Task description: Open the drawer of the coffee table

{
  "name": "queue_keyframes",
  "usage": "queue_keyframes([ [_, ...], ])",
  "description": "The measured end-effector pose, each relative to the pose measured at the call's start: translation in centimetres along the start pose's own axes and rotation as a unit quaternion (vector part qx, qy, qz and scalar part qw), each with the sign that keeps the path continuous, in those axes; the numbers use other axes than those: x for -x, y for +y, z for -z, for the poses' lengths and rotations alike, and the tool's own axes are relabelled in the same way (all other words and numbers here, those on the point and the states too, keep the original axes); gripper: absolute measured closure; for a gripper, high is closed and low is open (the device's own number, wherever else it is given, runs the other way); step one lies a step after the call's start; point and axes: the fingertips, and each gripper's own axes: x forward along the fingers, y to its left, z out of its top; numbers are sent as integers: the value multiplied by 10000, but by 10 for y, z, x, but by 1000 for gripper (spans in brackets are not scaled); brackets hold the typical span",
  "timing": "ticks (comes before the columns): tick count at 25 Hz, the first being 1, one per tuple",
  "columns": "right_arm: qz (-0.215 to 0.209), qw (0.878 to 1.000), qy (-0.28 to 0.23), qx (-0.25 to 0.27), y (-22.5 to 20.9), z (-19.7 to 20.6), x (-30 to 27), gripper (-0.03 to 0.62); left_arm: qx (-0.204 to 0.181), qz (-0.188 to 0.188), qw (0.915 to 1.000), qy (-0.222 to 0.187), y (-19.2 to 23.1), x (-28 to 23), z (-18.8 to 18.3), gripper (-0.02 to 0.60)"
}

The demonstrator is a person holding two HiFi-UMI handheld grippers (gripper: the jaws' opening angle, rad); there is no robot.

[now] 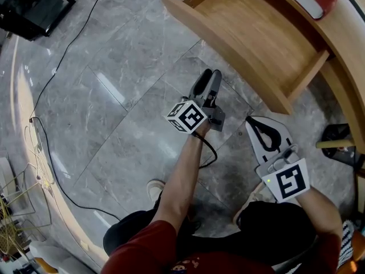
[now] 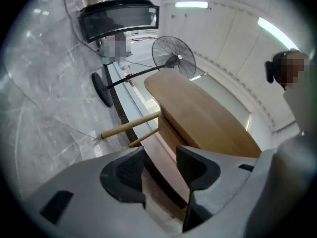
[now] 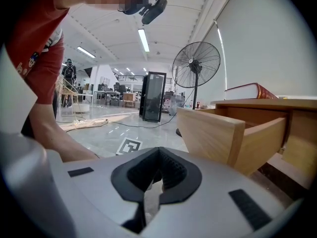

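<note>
Already the wooden drawer (image 1: 251, 44) stands pulled out. Left gripper (image 1: 208, 80) fingers apart, right gripper (image 1: 254, 125) fingers together, both empty; best hold them clear.

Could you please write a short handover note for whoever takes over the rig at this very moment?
Left gripper: jaws apart, nothing between them, held above the floor short of the drawer.
Right gripper: jaws together, holding nothing, beside the left one.
The drawer stands pulled well out of the coffee table; neither gripper touches it.
Done: drawer open. Left: nothing apparent.
</note>
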Motion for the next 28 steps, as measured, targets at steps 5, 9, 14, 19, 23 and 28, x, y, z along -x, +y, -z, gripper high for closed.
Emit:
queue_keyframes([
  [5,6,10000,-11,-1,-1,-1,-1,599,-1817,-566,9809,397,1,0,2,377],
  [9,-4,10000,-16,3,-1,-1,-1,599,-3283,-967,9391,298,-8,1,-6,377],
  [14,11,10000,-30,-4,-1,-2,0,599,-4948,-1227,8602,102,-24,7,-15,377],
  [19,14,10000,-36,-19,-2,-2,0,599,-5296,-1184,8399,133,-29,6,-13,377],
  [23,9,10000,-26,-12,-1,-1,-1,599,-5332,-1164,8378,132,-31,6,-12,377],
  [28,18,10000,-21,-28,-2,-1,-1,599,-5272,-1182,8414,143,-31,5,-11,377],
])
